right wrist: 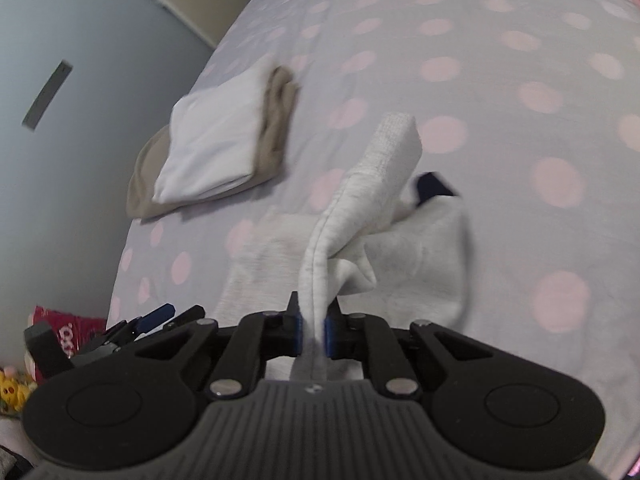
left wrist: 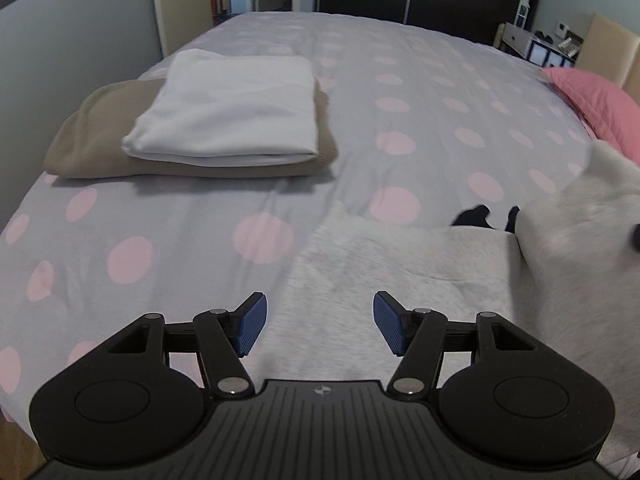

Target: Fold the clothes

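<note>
On polka-dot bed (left wrist: 420, 92): folded white garment (left wrist: 232, 108) atop tan one (left wrist: 80, 148).

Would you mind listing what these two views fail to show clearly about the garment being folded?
- Light grey garment: type unclear; right edge cuts it off in the left wrist view.
- Its lifted part: motion-blurred in both views.
- Dark patch: mostly hidden behind the fabric.
- Pinch point in the right gripper: the pads cover the hem.

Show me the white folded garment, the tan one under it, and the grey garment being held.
white folded garment (left wrist: 228, 108), left wrist view, top face
tan folded garment (left wrist: 92, 140), left wrist view, exposed left part
grey garment (right wrist: 352, 208), right wrist view, lifted strip
</note>
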`<state>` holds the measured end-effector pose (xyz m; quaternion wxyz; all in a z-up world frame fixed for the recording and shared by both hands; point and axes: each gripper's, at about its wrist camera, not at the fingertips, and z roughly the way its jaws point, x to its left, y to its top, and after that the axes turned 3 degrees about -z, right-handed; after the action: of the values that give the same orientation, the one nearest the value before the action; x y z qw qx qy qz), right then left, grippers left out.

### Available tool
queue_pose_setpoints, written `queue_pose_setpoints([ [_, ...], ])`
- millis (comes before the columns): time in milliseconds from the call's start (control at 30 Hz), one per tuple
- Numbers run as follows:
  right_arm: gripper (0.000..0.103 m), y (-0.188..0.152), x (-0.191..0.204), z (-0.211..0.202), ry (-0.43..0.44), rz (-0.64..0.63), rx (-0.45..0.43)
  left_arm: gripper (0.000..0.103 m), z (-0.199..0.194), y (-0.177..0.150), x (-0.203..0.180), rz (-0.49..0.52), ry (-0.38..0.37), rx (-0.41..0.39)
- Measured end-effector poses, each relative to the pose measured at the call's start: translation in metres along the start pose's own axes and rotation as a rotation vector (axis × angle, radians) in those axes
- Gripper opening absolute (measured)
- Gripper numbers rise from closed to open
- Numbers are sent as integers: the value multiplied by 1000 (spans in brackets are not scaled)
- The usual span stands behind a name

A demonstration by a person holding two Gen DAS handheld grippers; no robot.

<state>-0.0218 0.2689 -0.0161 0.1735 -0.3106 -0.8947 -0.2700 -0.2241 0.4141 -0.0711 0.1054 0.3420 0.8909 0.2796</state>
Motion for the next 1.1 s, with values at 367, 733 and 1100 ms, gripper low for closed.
queue_pose_setpoints([
  [367, 12, 1, 77, 118, 15, -41, 67, 58, 7, 1, 37, -23, 121, 18],
  [733, 12, -8, 83, 221, -38, 11, 125, 58, 15, 0, 55, -22, 203, 22],
  [1100, 37, -13, 92, 219, -11, -81, 96, 57, 13, -1, 51, -24, 143, 19],
])
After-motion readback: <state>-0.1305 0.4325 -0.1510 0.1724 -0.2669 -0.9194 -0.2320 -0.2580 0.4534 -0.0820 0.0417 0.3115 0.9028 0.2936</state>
